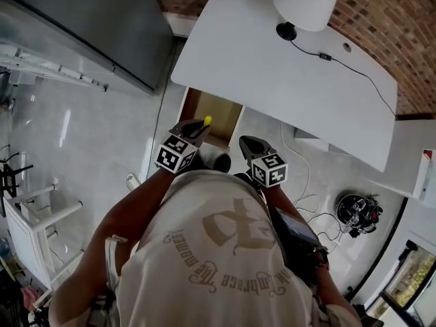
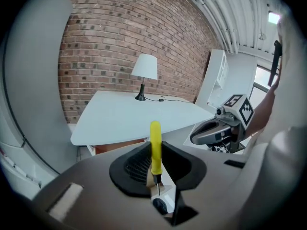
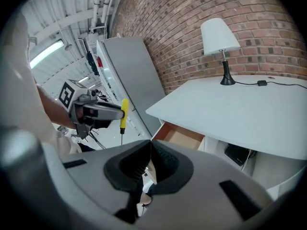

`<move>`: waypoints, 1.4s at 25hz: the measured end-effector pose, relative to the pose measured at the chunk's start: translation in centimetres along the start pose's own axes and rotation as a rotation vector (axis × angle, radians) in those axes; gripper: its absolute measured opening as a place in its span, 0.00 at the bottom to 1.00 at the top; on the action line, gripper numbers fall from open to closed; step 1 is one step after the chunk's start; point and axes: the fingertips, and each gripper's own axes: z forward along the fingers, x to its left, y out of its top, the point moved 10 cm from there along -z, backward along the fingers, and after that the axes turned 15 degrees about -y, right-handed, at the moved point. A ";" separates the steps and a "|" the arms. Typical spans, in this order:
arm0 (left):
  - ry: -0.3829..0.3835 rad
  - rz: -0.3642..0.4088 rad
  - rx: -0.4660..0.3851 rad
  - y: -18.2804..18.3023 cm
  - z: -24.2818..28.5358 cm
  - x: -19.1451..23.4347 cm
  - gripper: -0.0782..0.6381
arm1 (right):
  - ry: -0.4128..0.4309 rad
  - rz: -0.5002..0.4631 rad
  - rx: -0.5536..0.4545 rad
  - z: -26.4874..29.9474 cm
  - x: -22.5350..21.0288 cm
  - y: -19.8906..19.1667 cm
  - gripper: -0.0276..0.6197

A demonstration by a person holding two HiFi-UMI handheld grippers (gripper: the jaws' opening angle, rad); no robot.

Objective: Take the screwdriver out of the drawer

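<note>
Between the ribbed black pads (image 2: 136, 166) of the left gripper (image 2: 154, 163): the screwdriver (image 2: 155, 143), clenched on its handle. Smooth, round-tipped yellow plastic above the fingers; thin bare metal shaft below them. Held in the air, outside the drawer (image 3: 180, 136) and apart from it.

Ahead of these fingers and lower: flat white desk (image 2: 129, 115) with a rounded corner. On it, a lamp (image 2: 145, 67) with a white tapered shade, slim black stem and round black foot; thin black cable (image 1: 325, 57) trailing across the top. Behind, a rough red-brown brick wall (image 2: 120, 32).

To the right of these fingers: the right gripper (image 3: 150, 163), glossy grey shell, same ribbed black pads, pressed together on nothing. Ahead of its fingers and lower, the drawer, pulled open under the desk edge, plain brown wood inside.

On each gripper, a cube (image 1: 176, 154) of black-and-white square markers. Beyond the left fingers in the right gripper view, a tall matte grey cabinet (image 3: 129, 75). On the person's pale shirt (image 1: 225, 251), a tan emblem ringed by gothic lettering, not legible.
</note>
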 end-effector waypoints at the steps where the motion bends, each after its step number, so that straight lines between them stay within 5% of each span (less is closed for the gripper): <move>1: 0.007 -0.002 -0.011 0.1 -0.3 0.0 0.20 | 0.001 -0.002 -0.002 -0.1 0.0 0.1 0.05; 19: 0.009 -0.071 -0.163 0.0 -4.3 -1.4 0.20 | -0.001 0.011 -0.128 -2.3 0.8 3.8 0.05; 35: 0.022 -0.014 -0.234 3.2 -3.8 -2.9 0.20 | 0.099 -0.088 -0.238 -3.4 0.8 8.4 0.05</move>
